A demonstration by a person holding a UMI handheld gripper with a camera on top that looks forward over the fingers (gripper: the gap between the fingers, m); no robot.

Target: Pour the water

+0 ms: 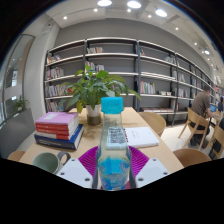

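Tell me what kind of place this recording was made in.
Probably a library or reading room: long bookshelves line the back wall, a stack of books lies on the wooden table, and a person sits at another table.

A light wooden table (150,150) fills the lower middle of the frame. At its left side lies a stack of books (58,130), with a green cup (45,160) in front of it toward the lower left. A potted plant (93,95) stands at the table's centre, and an open notebook (140,136) lies to the right of it.
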